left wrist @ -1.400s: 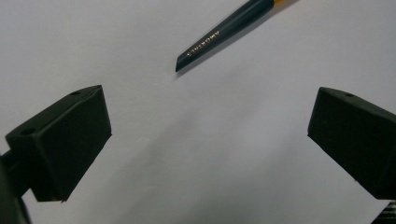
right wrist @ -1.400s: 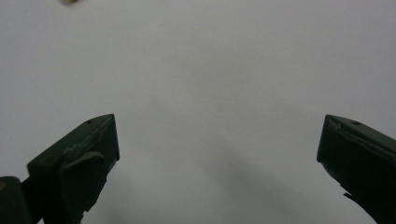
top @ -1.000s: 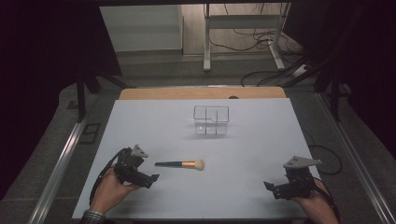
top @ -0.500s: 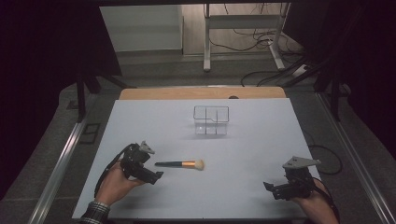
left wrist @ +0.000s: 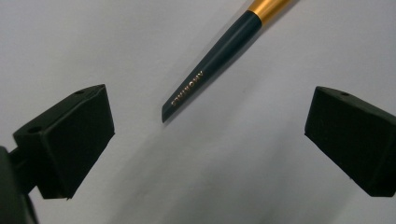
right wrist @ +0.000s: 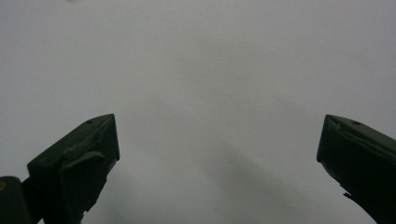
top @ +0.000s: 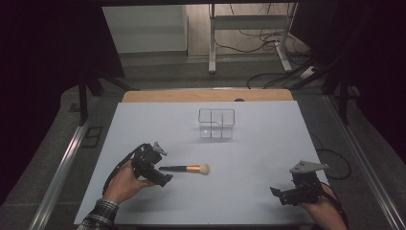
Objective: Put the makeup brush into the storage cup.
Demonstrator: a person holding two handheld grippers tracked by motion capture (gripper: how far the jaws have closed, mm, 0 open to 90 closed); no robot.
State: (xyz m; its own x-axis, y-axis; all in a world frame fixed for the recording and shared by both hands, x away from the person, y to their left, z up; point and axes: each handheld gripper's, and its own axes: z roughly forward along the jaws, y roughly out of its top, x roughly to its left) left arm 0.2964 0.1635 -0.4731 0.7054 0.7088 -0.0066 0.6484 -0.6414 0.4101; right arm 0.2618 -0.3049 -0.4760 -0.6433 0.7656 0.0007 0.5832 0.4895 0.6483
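The tabletop is a pale, bluish-white sheet, with a strip of bare wood along its far edge. Two things lie directly on it. A clear box, split into compartments, stands upright near the middle of the far half. A brush lies flat on the near left part, well apart from the box, its dark handle pointing left, a gold band in the middle, and its pale bristles pointing right. In the left gripper view the brush lies aslant on the plain surface, gold lettering along its handle.
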